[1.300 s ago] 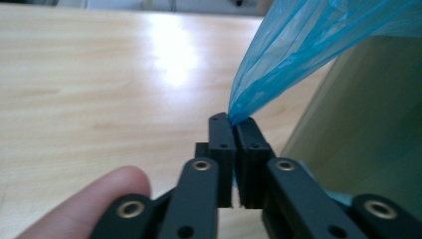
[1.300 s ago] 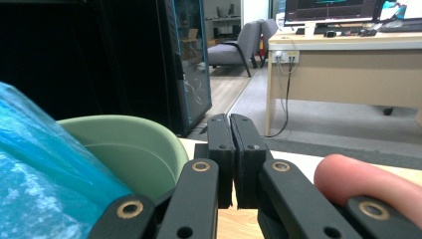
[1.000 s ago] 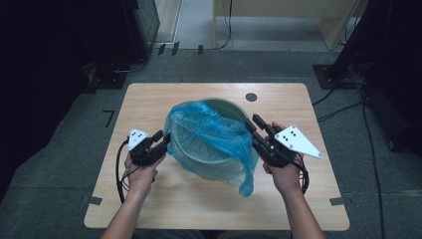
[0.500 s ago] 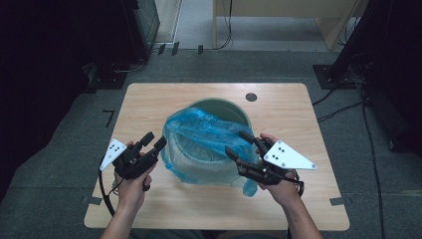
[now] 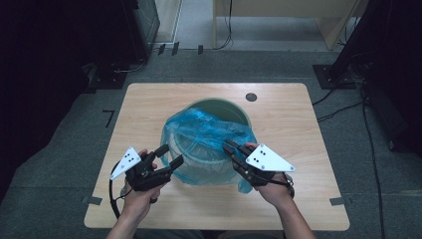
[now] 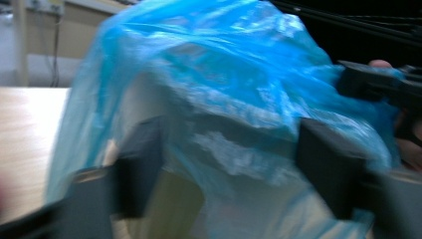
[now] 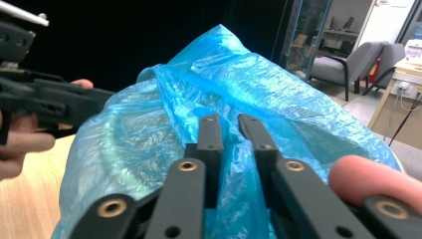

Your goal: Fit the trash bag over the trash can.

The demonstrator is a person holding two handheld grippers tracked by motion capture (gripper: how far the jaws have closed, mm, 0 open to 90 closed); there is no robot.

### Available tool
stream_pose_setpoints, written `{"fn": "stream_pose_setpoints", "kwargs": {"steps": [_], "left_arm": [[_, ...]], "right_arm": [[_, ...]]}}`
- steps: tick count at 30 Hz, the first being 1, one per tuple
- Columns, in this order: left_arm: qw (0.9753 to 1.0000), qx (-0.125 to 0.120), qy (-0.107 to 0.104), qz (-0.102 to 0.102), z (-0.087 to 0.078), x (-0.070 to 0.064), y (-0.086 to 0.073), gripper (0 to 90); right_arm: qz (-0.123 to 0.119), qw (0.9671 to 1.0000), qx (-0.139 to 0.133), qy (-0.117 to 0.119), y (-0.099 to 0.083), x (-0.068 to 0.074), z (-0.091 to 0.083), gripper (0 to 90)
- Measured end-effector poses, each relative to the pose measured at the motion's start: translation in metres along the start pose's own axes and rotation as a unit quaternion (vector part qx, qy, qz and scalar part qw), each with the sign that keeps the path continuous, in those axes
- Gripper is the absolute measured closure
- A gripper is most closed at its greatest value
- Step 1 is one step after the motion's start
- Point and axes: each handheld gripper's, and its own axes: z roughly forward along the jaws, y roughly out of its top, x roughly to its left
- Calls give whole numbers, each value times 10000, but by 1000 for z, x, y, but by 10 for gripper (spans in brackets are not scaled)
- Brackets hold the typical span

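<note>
A green round bin (image 5: 219, 102) stands mid-table with a crumpled blue plastic bag (image 5: 209, 133) draped over its mouth and near side. My left gripper (image 5: 171, 154) is at the bag's front left, open, its jaws wide apart in the left gripper view (image 6: 231, 132) with the bag (image 6: 224, 74) just ahead of them. My right gripper (image 5: 230, 145) is at the bag's front right. In the right gripper view it (image 7: 231, 122) is shut on a fold of the bag (image 7: 278, 89). A loose tail of bag hangs below the right hand.
The wooden table (image 5: 308, 124) has a dark round hole (image 5: 251, 97) at the back right. Dark equipment and cables stand on the floor behind. Bare tabletop lies to the left, right and front of the bin.
The left gripper left the bin's left rim, drew back toward the front with its jaws open, then came right toward the bag. The right gripper moved nearer and leftward with the bag.
</note>
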Motion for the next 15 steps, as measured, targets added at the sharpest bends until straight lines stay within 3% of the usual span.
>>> {"fn": "stream_pose_setpoints", "kwargs": {"steps": [2,6,12,15], "left_arm": [[9999,65,-117,45,1,-1,-1,655],[9996,199,-101,185,1,0,-1,894],[9982,213,467,304,2,12,7,900],[9961,221,762,391,5,18,13,900]], "right_arm": [[35,10000,-53,4,1,-1,0,869],[107,9999,-105,-82,4,-5,0,883],[422,9983,-268,-313,12,-21,6,895],[447,9974,-239,-514,15,-30,12,900]]}}
